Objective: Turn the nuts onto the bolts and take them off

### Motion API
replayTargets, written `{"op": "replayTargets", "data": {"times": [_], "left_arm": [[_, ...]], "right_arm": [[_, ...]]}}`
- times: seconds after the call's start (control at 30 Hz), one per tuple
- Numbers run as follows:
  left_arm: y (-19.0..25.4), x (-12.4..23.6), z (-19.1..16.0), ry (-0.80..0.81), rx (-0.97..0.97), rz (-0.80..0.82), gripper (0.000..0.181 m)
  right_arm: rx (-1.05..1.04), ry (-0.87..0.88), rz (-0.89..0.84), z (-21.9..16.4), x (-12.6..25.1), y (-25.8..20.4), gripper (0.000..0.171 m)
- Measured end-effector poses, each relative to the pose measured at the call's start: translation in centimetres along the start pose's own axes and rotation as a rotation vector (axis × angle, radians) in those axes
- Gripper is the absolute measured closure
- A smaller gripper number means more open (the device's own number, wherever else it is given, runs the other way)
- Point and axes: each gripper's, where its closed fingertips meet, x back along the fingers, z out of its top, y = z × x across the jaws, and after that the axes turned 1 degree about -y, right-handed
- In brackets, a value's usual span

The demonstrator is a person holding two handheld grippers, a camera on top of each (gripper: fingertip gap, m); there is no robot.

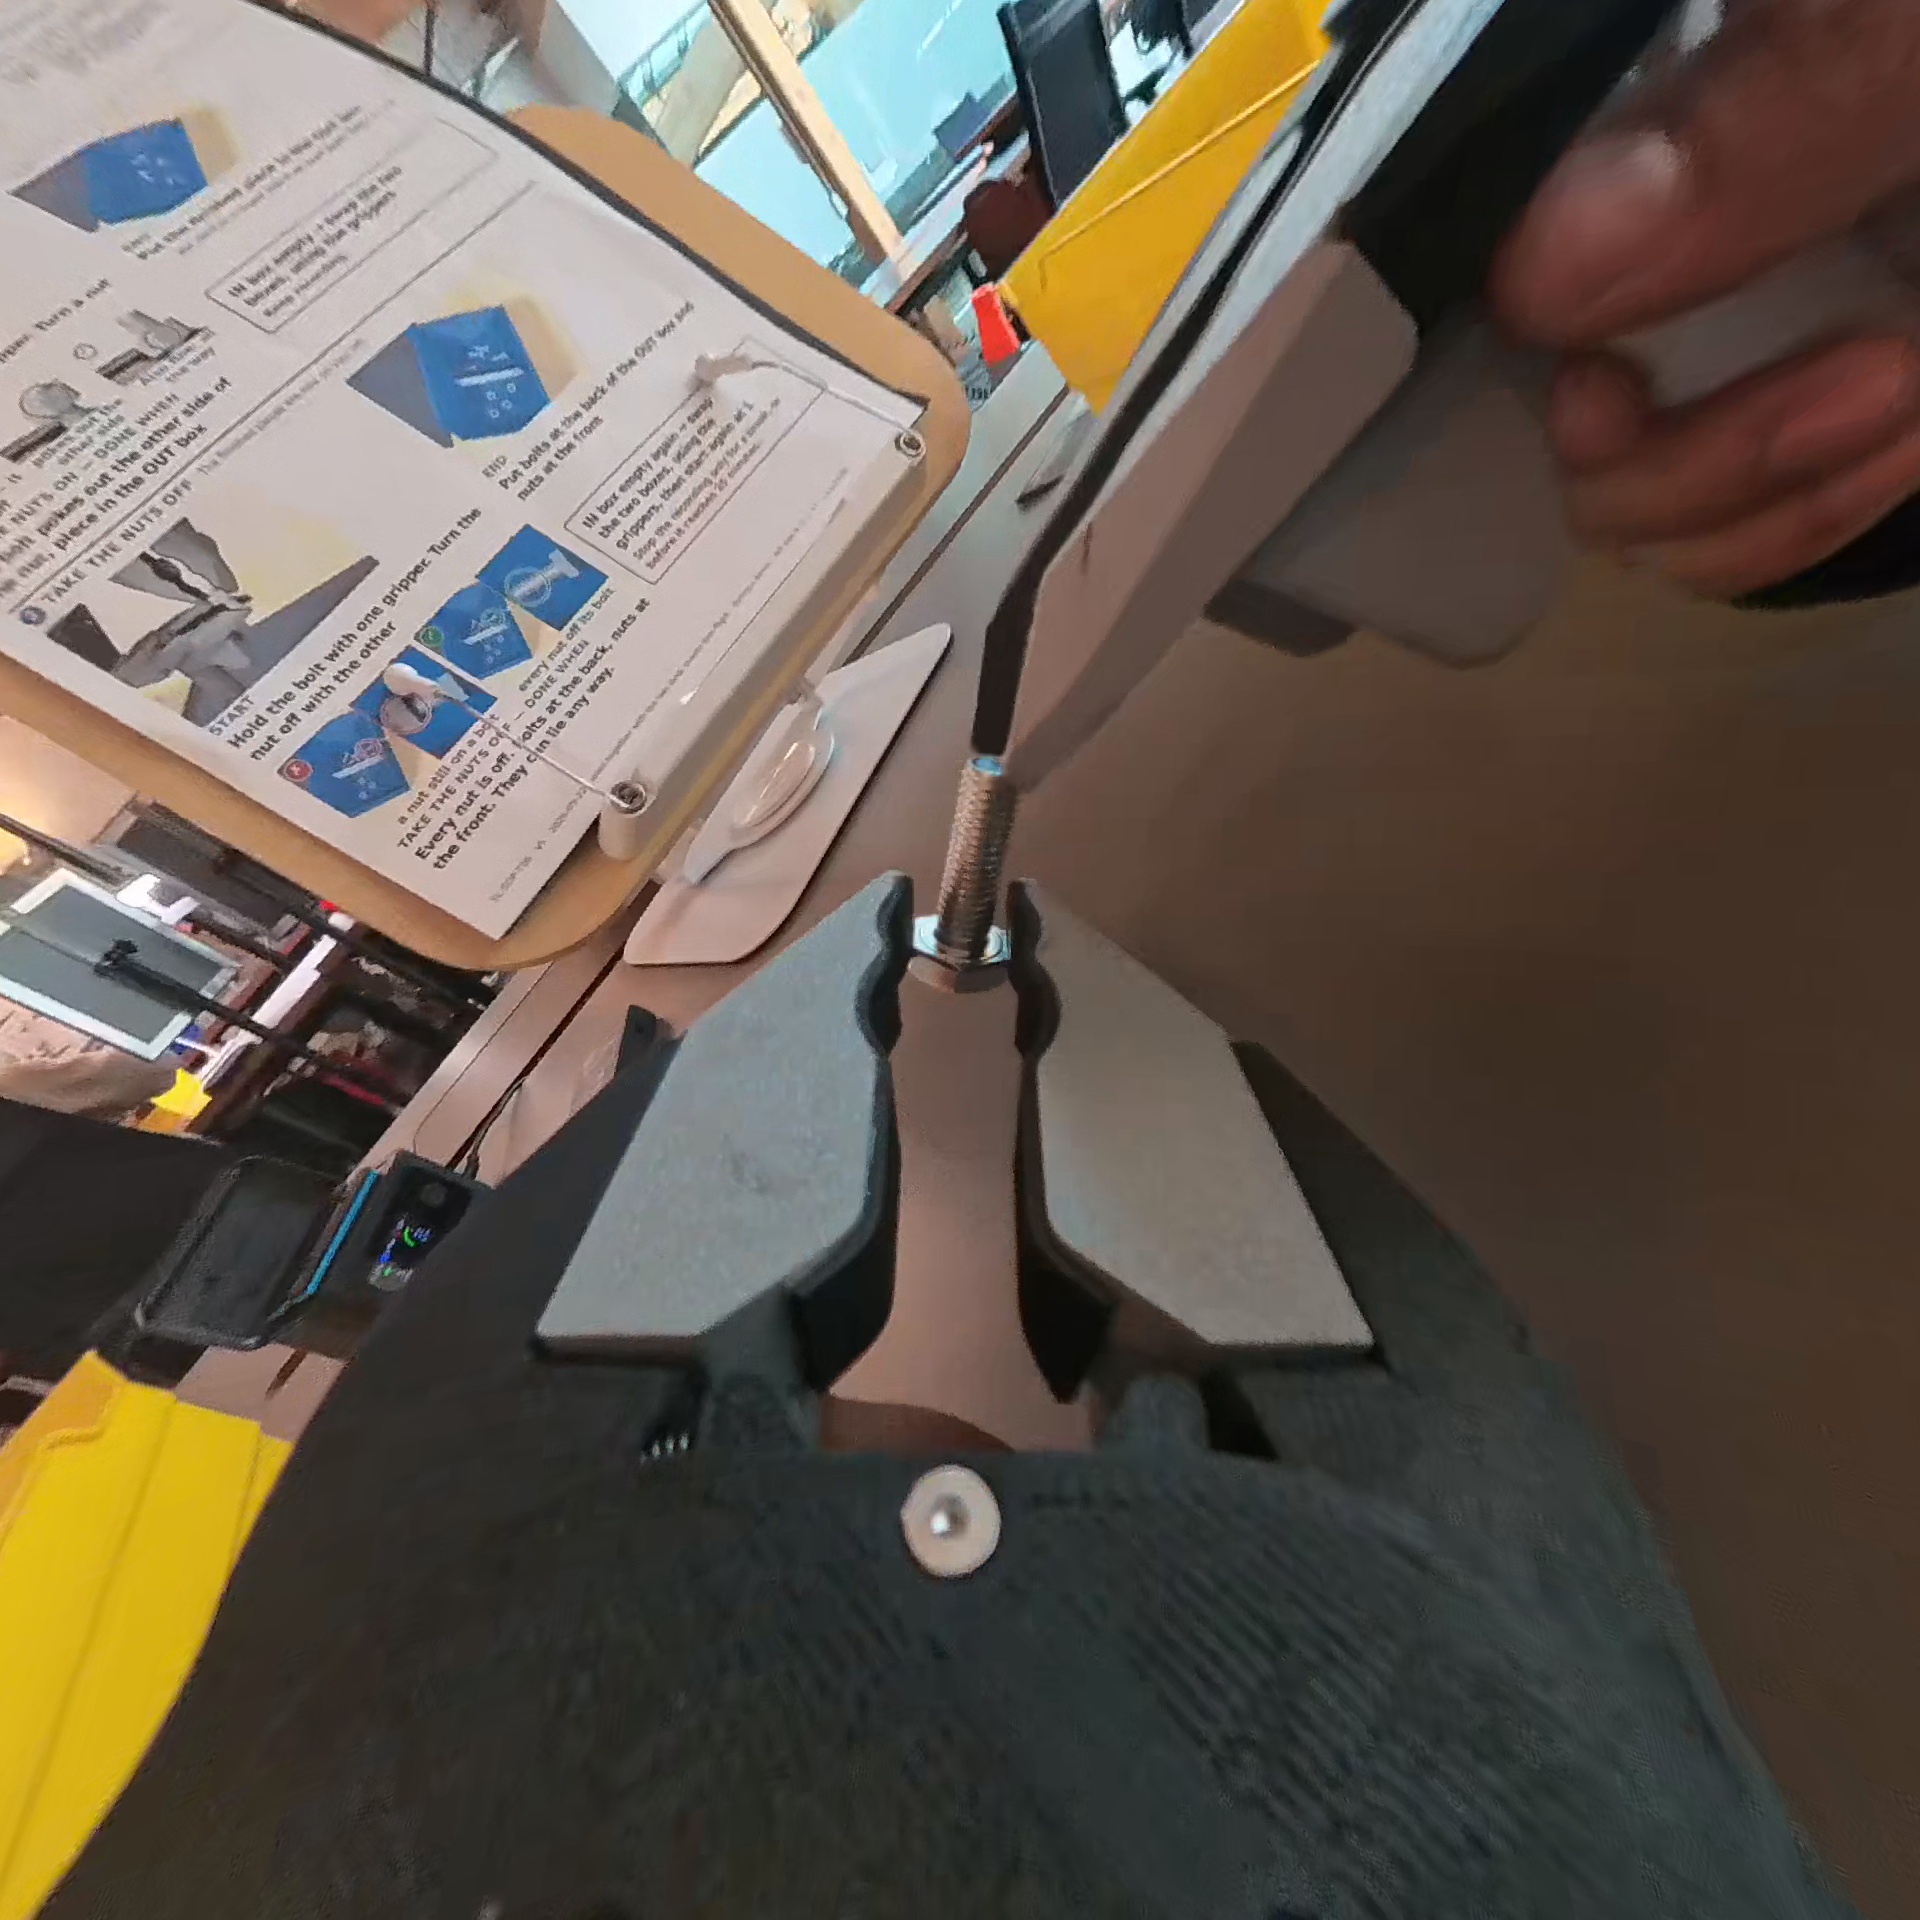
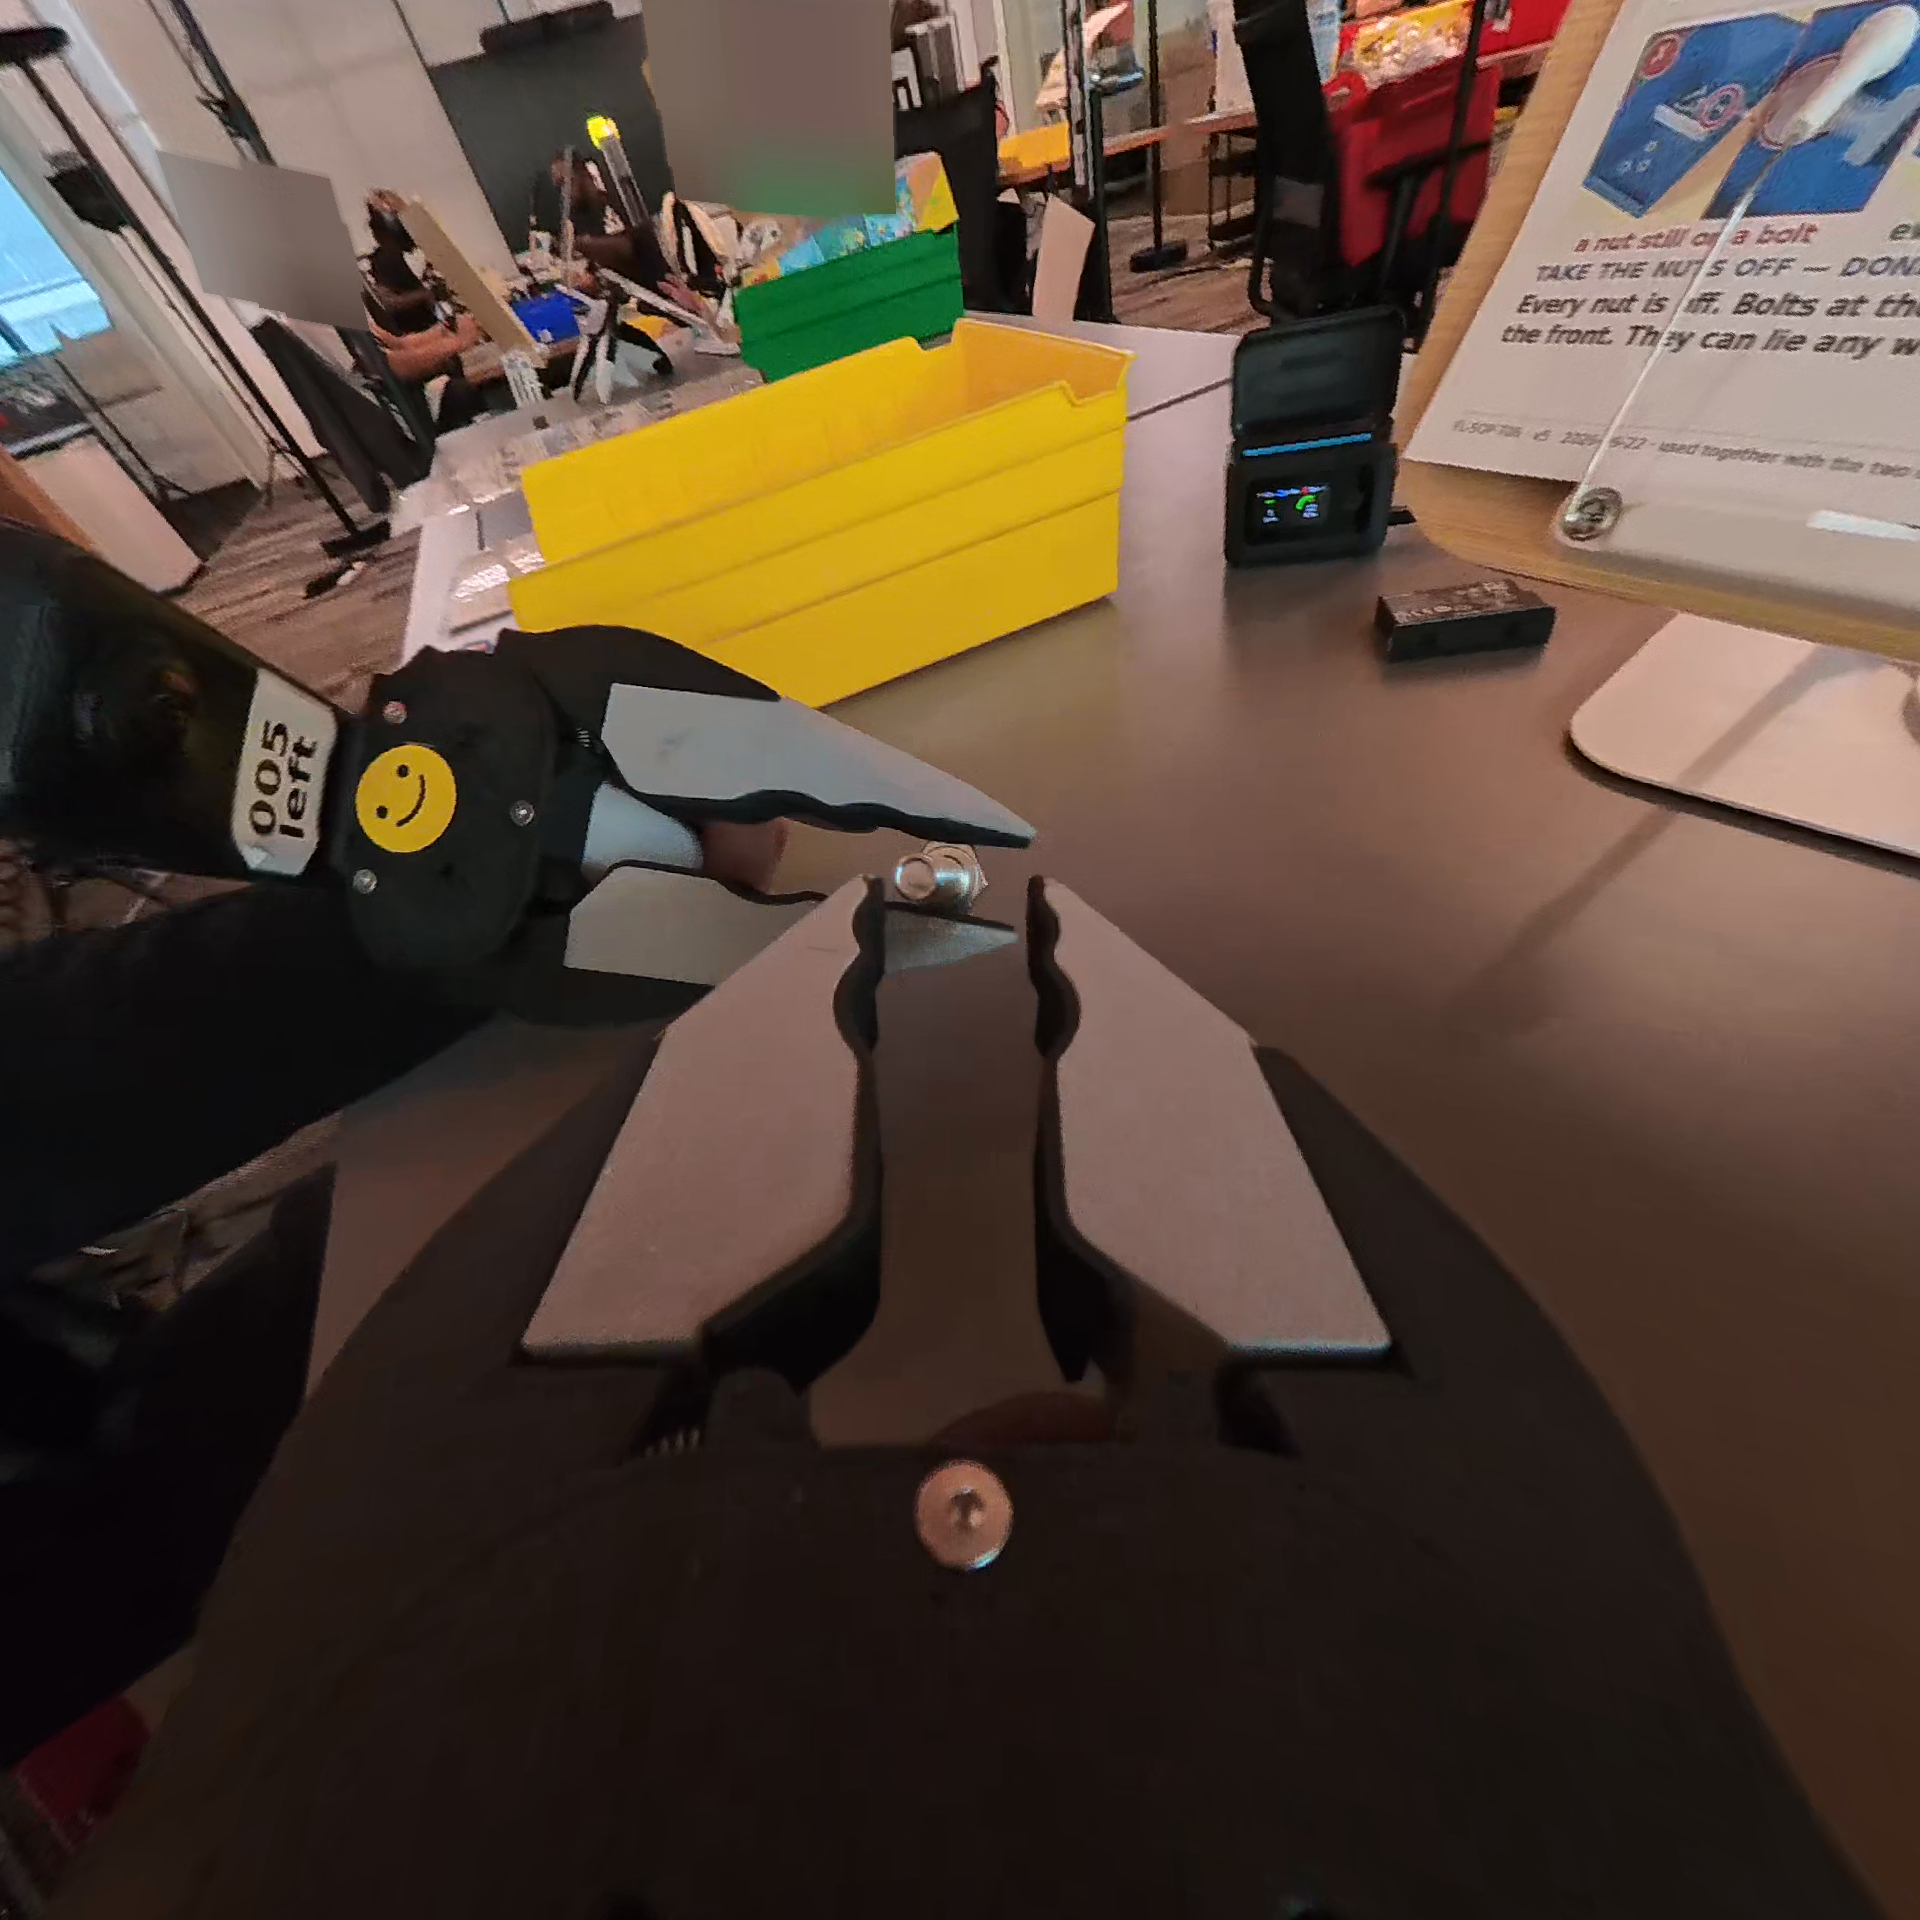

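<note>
A silver threaded bolt [image 1: 975, 847] stands up from between my left gripper's [image 1: 956, 914] fingertips. The left gripper is shut on the hex piece [image 1: 951, 961] at the bolt's lower end; I cannot tell whether that is a nut or the bolt's head. My right gripper [image 1: 992, 748] comes in from the upper right, held by a hand [image 1: 1714, 343], with its tips at the bolt's free end. In the right wrist view the right gripper [image 2: 951, 894] is open with a clear gap between its fingers. The bolt's end [image 2: 940, 878] shows just beyond its tips, held by the left gripper [image 2: 1003, 883] from the left.
A yellow bin [image 2: 831, 520] stands on the brown table [image 2: 1455, 987] behind the grippers, with a green bin [image 2: 842, 301] farther back. An instruction sheet on a stand [image 1: 416, 468] is close by. A small black device with a screen [image 2: 1309, 488] and a black block [image 2: 1465, 618] lie near the stand. Only a small space, under 4 cm, lies between the two pairs of fingers.
</note>
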Motion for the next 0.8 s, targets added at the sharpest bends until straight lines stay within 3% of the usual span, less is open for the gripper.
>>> {"op": "replayTargets", "data": {"times": [0.23,0.47,0.8], "left_arm": [[1.1,0.0,0.5,0.014,-0.038,-0.020,0.165],[1.3,0.2,0.8,0.024,-0.052,-0.010,0.171],[1.4,0.3,0.7,0.013,-0.033,-0.030,0.173]], "right_arm": [[0.048,-0.035,0.000,-0.5,-0.4,-0.5,0.165],[0.098,-0.082,-0.124,-1.1,-0.5,1.0,0.166],[0.103,-0.061,-0.067,-0.8,-0.6,-0.1,0.166]]}}
